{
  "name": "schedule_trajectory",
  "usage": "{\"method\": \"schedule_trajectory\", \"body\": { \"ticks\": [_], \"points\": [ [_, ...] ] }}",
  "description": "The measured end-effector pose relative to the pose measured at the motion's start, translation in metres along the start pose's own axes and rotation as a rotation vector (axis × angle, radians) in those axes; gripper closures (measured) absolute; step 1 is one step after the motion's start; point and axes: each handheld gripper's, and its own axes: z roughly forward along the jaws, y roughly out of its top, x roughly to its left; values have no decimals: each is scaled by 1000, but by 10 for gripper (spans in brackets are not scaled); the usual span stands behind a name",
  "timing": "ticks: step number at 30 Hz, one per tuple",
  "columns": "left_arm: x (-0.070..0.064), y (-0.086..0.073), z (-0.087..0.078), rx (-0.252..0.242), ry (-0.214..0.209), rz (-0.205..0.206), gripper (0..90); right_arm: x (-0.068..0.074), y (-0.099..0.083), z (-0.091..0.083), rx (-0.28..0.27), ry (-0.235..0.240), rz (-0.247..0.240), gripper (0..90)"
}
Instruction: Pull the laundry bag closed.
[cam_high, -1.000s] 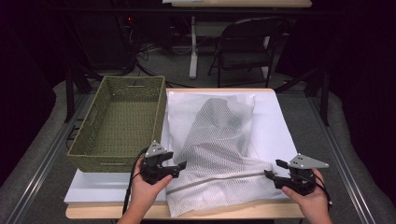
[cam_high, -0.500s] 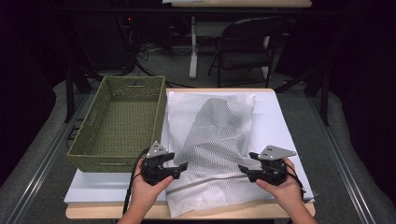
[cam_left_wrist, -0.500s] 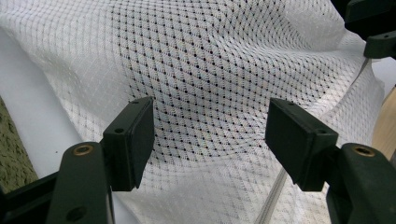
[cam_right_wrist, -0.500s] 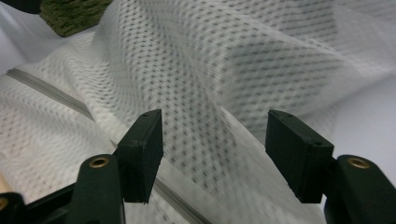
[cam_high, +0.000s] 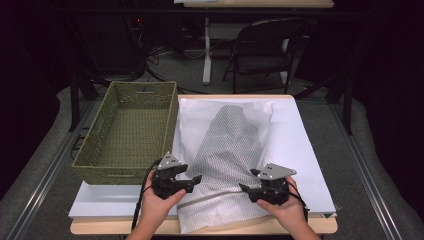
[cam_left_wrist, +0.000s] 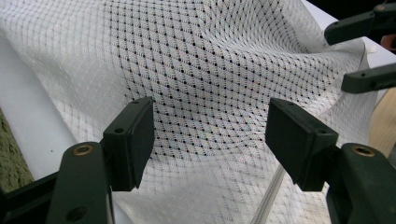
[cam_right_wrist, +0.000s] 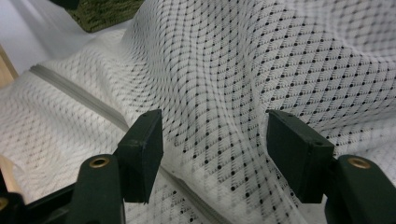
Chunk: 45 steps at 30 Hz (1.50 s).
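White mesh laundry bag (cam_high: 225, 160) is lying flat on the table sheet (cam_high: 295, 150) beside the wicker basket (cam_high: 125, 130), and I'm hovering my left gripper (cam_high: 195, 179) and right gripper (cam_high: 243, 187), jaws spread wide, above its zipper edge (cam_right_wrist: 84, 100), nothing grasped yet.

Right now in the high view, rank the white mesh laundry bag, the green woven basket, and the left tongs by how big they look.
1. White mesh laundry bag and green woven basket: too close to rank.
2. Left tongs, open, clearly smallest.
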Motion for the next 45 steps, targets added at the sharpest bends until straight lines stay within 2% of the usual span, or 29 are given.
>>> {"method": "schedule_trajectory", "body": {
  "ticks": [3, 7, 21, 25, 45],
  "points": [
    [0, -1, 1, 2, -5, -3, 332, 4, -6, 2, 0, -3, -37, 368],
    [0, -1, 3, 15, -2, 9, 332, 5, -11, 2, -1, 25, -4, 385],
    [-3, -4, 9, 26, -4, 8, 332, 11, -18, 10, 20, 61, -26, 385],
    [-4, -4, 10, 35, -9, 14, 332, 13, -18, 11, 18, 66, -39, 385],
    [-5, -6, 13, 50, -5, 15, 332, 11, -18, 10, 8, 75, -27, 385]
  ]
}}
